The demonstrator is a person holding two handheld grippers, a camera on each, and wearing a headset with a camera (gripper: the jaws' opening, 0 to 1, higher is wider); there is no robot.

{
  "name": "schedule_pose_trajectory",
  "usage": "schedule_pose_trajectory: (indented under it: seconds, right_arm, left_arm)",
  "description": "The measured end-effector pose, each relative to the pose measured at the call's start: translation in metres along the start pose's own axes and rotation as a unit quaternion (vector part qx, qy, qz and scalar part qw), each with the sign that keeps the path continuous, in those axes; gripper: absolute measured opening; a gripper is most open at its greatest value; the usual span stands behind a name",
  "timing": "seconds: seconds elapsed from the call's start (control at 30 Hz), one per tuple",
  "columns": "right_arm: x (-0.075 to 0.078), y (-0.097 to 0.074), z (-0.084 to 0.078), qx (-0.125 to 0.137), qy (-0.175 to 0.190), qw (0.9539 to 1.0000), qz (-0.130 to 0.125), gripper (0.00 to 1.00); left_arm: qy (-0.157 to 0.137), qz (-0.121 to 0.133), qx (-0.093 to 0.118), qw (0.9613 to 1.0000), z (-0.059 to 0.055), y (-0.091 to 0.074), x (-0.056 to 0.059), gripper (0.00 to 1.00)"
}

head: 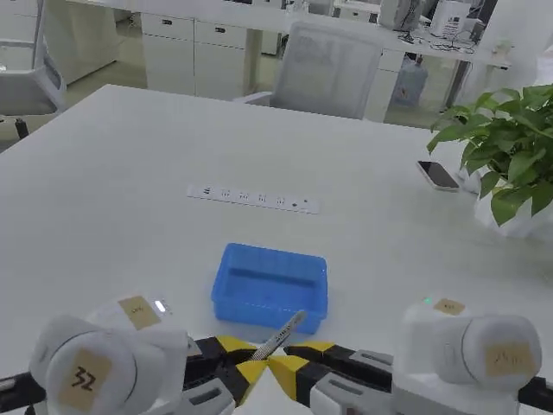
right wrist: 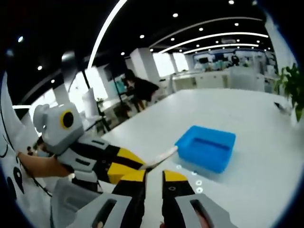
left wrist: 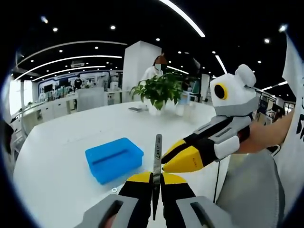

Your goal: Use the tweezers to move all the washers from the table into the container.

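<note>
I have the left hand-held gripper (left wrist: 157,177) clenched on the tweezers (left wrist: 157,152). Its jaws pinch the shank low down, so the long points run out ahead of it and I can see both tip and target from that gripper's own camera. In the head view the tweezer tip reaches just to the near wall of the blue container (head: 270,285), which sits open side up on the white bench (head: 130,173). The right hand-held gripper (right wrist: 154,175) is released, its jaws a narrow gap apart with nothing between them. It sits on the container's near side with its yellow tips right beside the tweezer shank. I take it to be there to steady or reseat the tool, though I cannot tell if it actually touches. The washers (right wrist: 198,183) lie flat on the bench in a loose scatter just beside the container's near wall (small pale rings, hard to count at this size), and one more shows in the left gripper view just off the container's near corner. The container's floor looks bare from the head view, so I judge the transfer as barely begun. Flat rings on a smooth bench will be awkward to get a tweezer point under.
</note>
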State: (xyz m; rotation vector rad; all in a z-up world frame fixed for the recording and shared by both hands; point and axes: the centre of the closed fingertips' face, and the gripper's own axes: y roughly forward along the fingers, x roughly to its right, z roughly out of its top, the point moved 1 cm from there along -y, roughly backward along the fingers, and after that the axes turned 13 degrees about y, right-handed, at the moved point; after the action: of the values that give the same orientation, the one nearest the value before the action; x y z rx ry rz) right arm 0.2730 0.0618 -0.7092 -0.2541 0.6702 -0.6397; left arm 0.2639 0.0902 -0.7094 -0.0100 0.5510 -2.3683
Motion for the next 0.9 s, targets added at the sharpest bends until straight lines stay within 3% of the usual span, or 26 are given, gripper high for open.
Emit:
schedule_pose_trajectory:
  seconds: [0.07, 0.2, 0.3, 0.4, 0.5, 0.57, 0.67, 0.8, 0.9]
  right_arm:
    - [-0.004, -0.003, 0.002, 0.006, 0.032, 0.9993, 0.017, 0.09]
    - [-0.002, -0.01, 0.002, 0.009, 0.04, 0.9989, 0.023, 0.12]
    - [-0.008, -0.014, 0.003, 0.015, 0.06, 0.9971, 0.044, 0.12]
    - [-0.016, -0.012, 0.001, 0.006, 0.081, 0.9943, 0.069, 0.15]
    - [-0.018, -0.009, -0.004, -0.008, 0.072, 0.995, 0.068, 0.08]
    - [-0.019, -0.008, -0.003, -0.008, 0.08, 0.9942, 0.072, 0.05]
    - [-0.019, -0.005, -0.007, -0.029, 0.085, 0.9933, 0.072, 0.03]
    - [-0.019, -0.007, -0.013, -0.057, 0.013, 0.9963, 0.063, 0.01]
    - [-0.018, -0.008, -0.017, -0.08, -0.051, 0.9939, 0.057, 0.01]
  left_arm:
    - [0.005, 0.005, 0.009, 0.9999, 0.002, 0.001, 0.001, 0.03]
    - [0.013, 0.004, 0.016, 0.9998, 0.005, -0.001, 0.002, 0.03]
    - [0.031, 0.002, 0.014, 0.9994, 0.003, -0.001, 0.003, 0.03]
    - [0.037, -0.005, 0.024, 0.999, 0.005, -0.001, 0.007, 0.03]
    - [0.048, -0.014, 0.034, 0.9982, 0.01, 0.001, 0.014, 0.03]
    - [0.071, -0.014, 0.03, 0.9969, 0.009, 0.002, 0.017, 0.03]
    - [0.077, -0.017, 0.02, 0.9967, 0.005, 0.003, 0.017, 0.04]
    - [0.073, -0.034, 0.015, 0.9966, 0.002, 0.003, 0.02, 0.04]
    - [0.065, -0.056, 0.004, 0.9963, -0.001, -0.001, 0.018, 0.1]
